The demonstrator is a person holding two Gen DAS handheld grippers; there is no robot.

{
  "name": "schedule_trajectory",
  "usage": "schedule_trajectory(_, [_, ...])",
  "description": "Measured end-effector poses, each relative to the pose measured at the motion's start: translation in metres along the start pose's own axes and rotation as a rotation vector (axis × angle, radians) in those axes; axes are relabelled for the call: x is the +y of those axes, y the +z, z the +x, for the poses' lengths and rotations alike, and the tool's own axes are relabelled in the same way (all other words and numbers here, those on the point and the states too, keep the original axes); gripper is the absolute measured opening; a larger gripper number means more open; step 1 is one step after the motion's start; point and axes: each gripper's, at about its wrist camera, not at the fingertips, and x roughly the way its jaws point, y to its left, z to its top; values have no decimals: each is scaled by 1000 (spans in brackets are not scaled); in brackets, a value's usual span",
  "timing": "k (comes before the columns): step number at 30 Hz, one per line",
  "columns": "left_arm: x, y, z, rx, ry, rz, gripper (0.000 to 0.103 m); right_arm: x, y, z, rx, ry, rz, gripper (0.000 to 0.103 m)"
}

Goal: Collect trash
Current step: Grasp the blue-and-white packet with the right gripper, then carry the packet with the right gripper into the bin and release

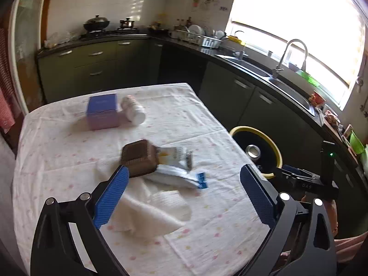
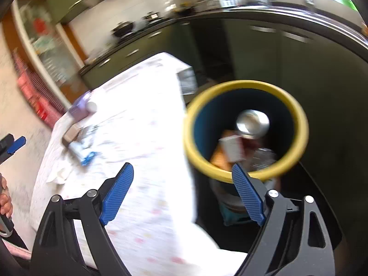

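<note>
My left gripper is open and empty above the table, just short of a brown plastic tray, a white-and-blue wrapper and a crumpled white tissue. A purple box and a white bottle lie farther back. My right gripper is open and empty at the table's right edge, beside the yellow-rimmed bin. The bin holds a can, a carton and other trash. The right gripper shows in the left wrist view.
The table has a white dotted cloth. Dark kitchen cabinets, a sink and a tap stand behind and to the right. A stove with pots is at the back. A red-striped cloth hangs at the left.
</note>
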Motion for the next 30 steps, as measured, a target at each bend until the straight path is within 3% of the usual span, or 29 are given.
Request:
schedule_trajectory(7, [61, -40, -25, -4, 110, -76, 97, 84, 8, 36, 64, 136, -151, 82])
schedule_trajectory(11, [81, -50, -29, -2, 106, -114, 97, 132, 8, 53, 88, 162, -305, 82])
schedule_trajectory(14, [82, -53, -28, 4, 96, -116, 97, 155, 7, 70, 122, 191, -406, 76])
schedule_trajectory(18, [82, -58, -27, 11, 85, -111, 97, 169, 6, 97, 192, 192, -506, 64])
schedule_trajectory(23, [80, -58, -23, 22, 75, -114, 97, 180, 11, 108, 213, 214, -592, 61])
schedule_trajectory(27, [76, -58, -20, 32, 70, -104, 97, 182, 12, 115, 239, 206, -619, 45])
schedule_trajectory(30, [73, -58, -18, 34, 68, -96, 97, 180, 10, 114, 236, 205, -620, 39])
